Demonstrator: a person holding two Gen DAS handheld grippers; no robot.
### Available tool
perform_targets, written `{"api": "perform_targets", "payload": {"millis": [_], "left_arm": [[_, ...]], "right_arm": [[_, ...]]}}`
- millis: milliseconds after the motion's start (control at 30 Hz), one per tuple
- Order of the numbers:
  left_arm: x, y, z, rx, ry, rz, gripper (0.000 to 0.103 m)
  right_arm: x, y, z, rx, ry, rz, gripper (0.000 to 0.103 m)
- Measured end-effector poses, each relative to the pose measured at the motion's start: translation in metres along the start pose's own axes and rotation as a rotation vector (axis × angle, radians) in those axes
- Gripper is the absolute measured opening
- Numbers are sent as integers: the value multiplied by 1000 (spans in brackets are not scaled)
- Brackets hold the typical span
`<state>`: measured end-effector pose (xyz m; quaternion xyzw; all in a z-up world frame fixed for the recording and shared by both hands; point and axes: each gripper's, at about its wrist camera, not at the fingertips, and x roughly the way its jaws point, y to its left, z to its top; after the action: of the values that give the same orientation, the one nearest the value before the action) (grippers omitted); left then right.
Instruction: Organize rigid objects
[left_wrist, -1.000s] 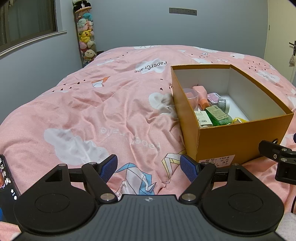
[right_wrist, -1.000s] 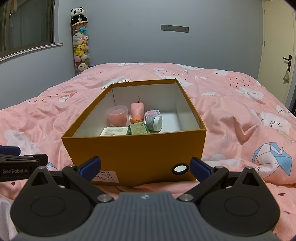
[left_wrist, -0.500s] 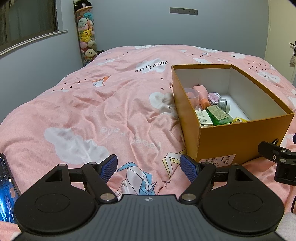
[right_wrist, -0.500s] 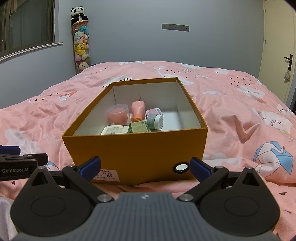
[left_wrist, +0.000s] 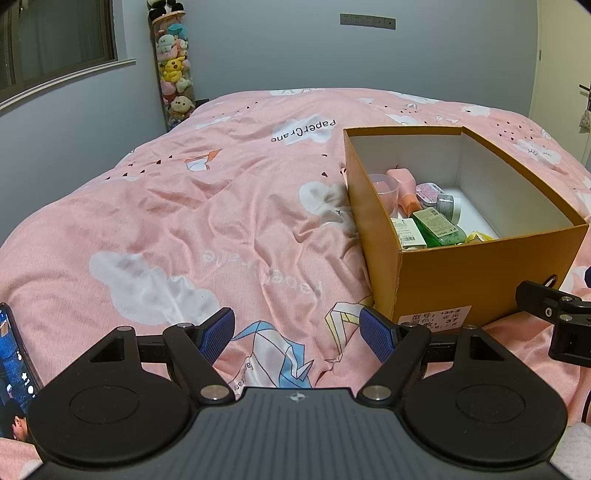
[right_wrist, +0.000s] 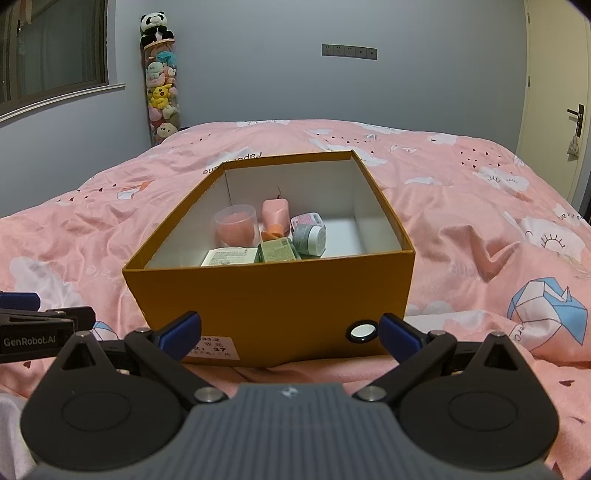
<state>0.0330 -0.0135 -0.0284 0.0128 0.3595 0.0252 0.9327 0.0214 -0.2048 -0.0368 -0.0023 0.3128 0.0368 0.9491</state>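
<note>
left gripper (left_wrist: 296, 330): jaws standing wide, gripping nothing
right gripper (right_wrist: 290, 332): jaws gaping, empty
box (right_wrist: 273, 295): sitting on bed (left_wrist: 184, 221), holding bottles, probably toiletries

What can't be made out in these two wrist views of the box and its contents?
- Floor at the near end of the orange box: its near wall hides it in the right wrist view.
- Yellow packet: only a corner shows over the box rim in the left wrist view.
- Print on the green bottle: too small.
- Phone: cut off by the left edge.
</note>
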Motion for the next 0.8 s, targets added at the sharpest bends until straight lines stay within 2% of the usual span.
{"api": "perform_targets", "payload": {"millis": [800], "left_arm": [[0, 2, -1, 1, 1, 0, 90]], "right_arm": [[1, 3, -2, 8, 11, 1, 100]]}}
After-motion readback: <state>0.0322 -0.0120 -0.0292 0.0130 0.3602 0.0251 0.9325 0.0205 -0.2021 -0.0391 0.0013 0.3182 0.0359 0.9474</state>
